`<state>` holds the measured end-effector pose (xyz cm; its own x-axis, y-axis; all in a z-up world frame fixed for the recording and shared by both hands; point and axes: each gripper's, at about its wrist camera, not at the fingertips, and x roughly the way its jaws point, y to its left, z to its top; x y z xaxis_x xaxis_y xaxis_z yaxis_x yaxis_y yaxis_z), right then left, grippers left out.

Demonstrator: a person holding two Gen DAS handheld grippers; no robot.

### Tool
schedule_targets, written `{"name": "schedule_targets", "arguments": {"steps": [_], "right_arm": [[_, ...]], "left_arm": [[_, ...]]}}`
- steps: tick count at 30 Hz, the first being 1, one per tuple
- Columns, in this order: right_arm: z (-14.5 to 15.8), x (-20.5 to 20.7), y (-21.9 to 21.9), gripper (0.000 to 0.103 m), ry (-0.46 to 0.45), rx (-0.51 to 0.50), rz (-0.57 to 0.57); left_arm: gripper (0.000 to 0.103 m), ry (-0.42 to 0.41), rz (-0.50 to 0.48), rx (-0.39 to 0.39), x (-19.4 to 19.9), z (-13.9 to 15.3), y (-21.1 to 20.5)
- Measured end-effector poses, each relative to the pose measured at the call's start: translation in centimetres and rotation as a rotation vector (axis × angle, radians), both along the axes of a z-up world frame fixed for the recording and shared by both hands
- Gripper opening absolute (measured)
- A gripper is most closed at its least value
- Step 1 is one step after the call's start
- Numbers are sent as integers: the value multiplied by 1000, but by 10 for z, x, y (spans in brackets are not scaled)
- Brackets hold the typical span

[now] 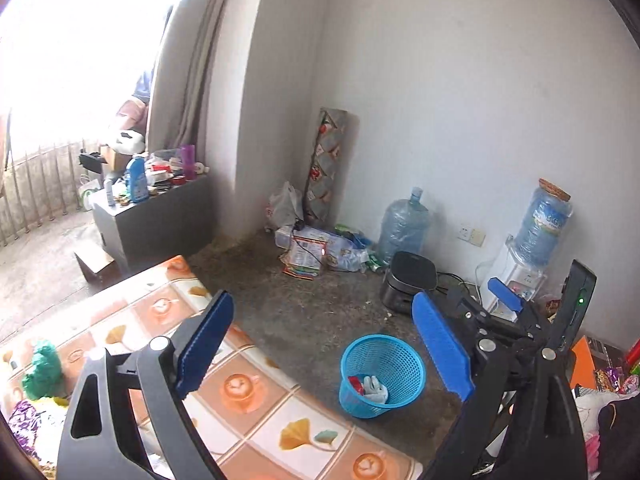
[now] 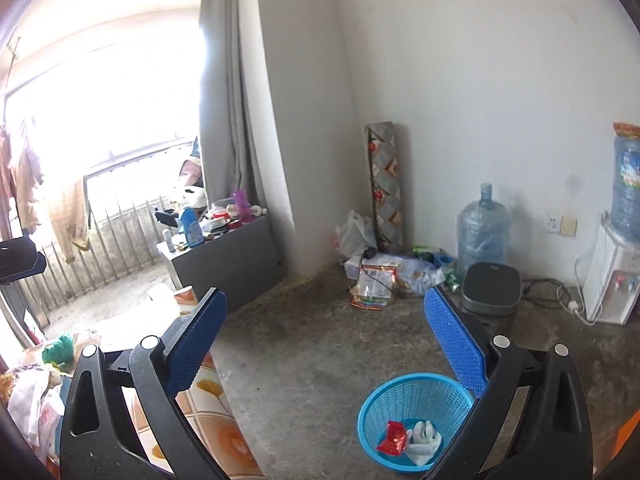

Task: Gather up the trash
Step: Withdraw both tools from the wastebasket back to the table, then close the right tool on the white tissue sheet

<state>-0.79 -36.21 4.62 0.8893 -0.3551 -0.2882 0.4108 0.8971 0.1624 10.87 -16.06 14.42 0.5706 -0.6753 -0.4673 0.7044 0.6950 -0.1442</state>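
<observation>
A blue mesh basket (image 1: 382,376) (image 2: 416,420) stands on the concrete floor beside the table. A red wrapper (image 2: 394,436) and a crumpled white tissue (image 2: 424,442) lie inside it. My left gripper (image 1: 324,344) hangs open and empty above the table edge and the basket. My right gripper (image 2: 326,340) is open wide too, with nothing between its blue pads (image 2: 452,344), and the basket sits low beside its right finger. A green crumpled bag (image 1: 42,368) (image 2: 58,350) lies on the table with the patterned cloth (image 1: 240,392). Loose packets (image 1: 304,256) (image 2: 374,284) litter the floor in the corner.
Against the wall stand a large water bottle (image 1: 402,226), a black appliance (image 1: 408,280) with cables and a white water dispenser (image 1: 516,280). A grey cabinet (image 1: 156,216) crowded with bottles stands by the curtain. Bags and wrappers pile up at the table's left end (image 2: 32,404).
</observation>
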Motion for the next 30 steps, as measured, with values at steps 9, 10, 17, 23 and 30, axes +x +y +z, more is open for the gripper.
{"name": "schedule_targets", "arguments": {"steps": [9, 10, 17, 23, 30], "right_arm": [[21, 21, 62, 92, -26, 128, 348], [20, 27, 70, 88, -11, 153, 395], [1, 67, 134, 72, 140, 274, 658], [-6, 79, 191, 54, 259, 342, 824], [-27, 96, 227, 38, 407, 351, 880]], "left_arm": [[89, -25, 223, 33, -23, -7, 157], [89, -11, 242, 35, -26, -11, 170], [84, 97, 325, 18, -38, -50, 236], [63, 184, 286, -4, -34, -77, 247], [37, 311, 274, -43, -6, -103, 253]]}}
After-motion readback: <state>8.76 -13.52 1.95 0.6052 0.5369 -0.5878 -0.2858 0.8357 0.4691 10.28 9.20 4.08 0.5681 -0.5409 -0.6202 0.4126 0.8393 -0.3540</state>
